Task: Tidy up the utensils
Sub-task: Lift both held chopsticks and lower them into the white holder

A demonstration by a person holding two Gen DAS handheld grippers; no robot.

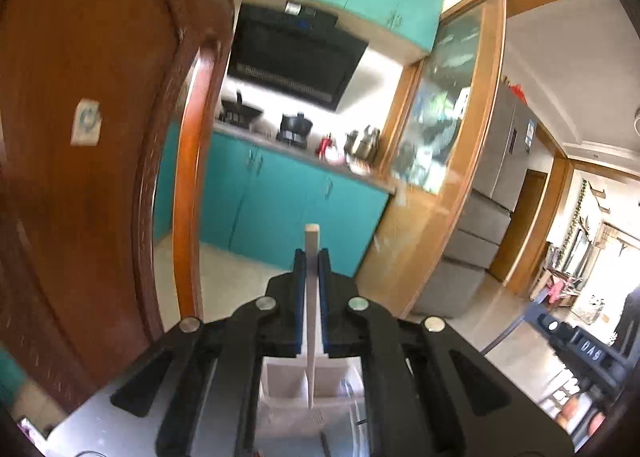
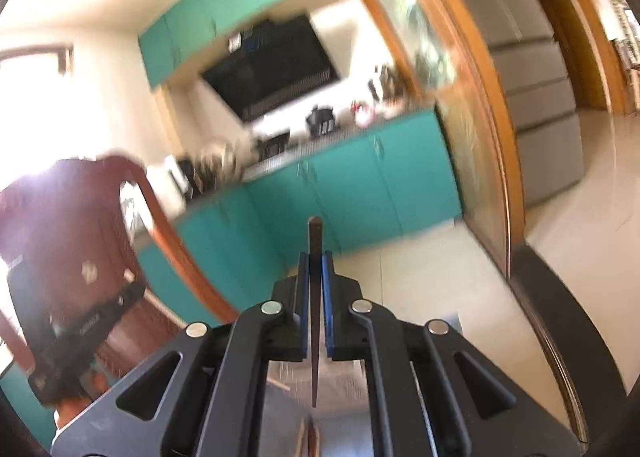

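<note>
The left gripper (image 1: 313,257) is pinched on a pale, flat-sided chopstick (image 1: 311,241), its blue pads pressed against the stick so that the square end stands out past the fingertips while the tapered end hangs back under the tool. The right gripper (image 2: 316,257) is clamped in the same way on a dark chopstick (image 2: 315,235), blunt end forward, point trailing below. Both tools point roughly level at the teal kitchen cabinets (image 1: 280,197), clear of any surface, so the step in hand looks like the carry: each stick is held aloft and neither is stowed. Below the left tool, between its arms, a white divided holder (image 1: 298,379) shows (its compartments are only partly visible, and what they hold cannot be told). If that holder is the goal, the next move calls for tipping each stick point-down and lowering it into one compartment before spreading the fingers, one hand at a time so the sticks do not clash.
</note>
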